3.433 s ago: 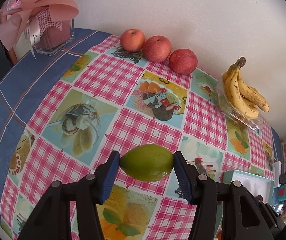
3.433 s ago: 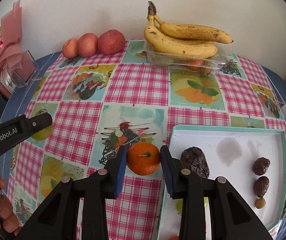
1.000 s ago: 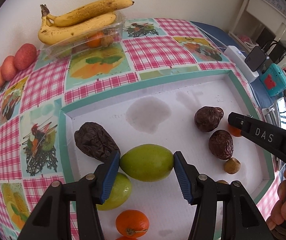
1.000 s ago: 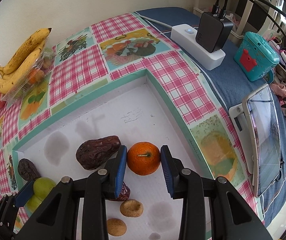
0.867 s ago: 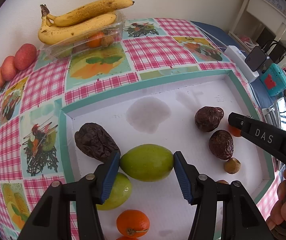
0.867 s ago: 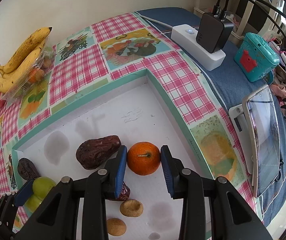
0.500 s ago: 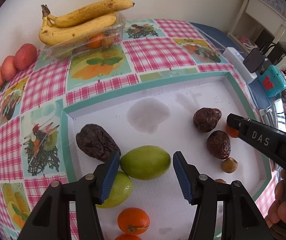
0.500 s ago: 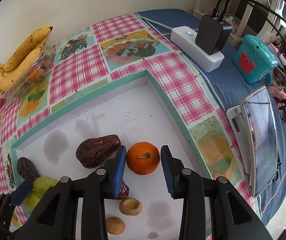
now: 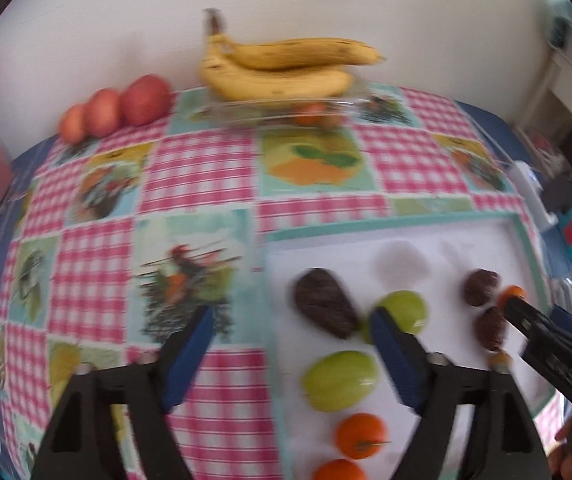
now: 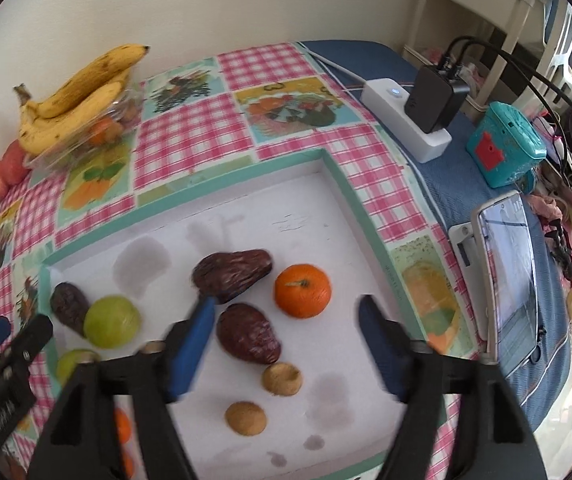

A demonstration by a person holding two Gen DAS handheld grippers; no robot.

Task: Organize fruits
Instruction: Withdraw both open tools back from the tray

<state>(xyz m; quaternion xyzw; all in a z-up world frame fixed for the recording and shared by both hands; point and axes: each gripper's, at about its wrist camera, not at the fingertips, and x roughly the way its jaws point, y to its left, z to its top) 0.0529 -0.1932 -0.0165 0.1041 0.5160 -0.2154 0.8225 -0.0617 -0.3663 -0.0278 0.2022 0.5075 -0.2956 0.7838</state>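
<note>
My left gripper is open and empty, hanging over the left rim of the white tray. The green fruit lies in the tray behind its right finger, beside a second green fruit and a dark wrinkled fruit. My right gripper is open too. The orange rests on the tray floor just beyond its fingers, next to two dark fruits. Two small brown fruits lie nearer the camera.
Bananas on a clear box and three apples stand along the back wall. Two more oranges lie at the tray's near end. A power strip, a teal toy and a phone sit right of the tray.
Both grippers have opened and let go: the green fruit and the orange now lie in the tray. The left gripper has swung left and back; the right has drawn back.
</note>
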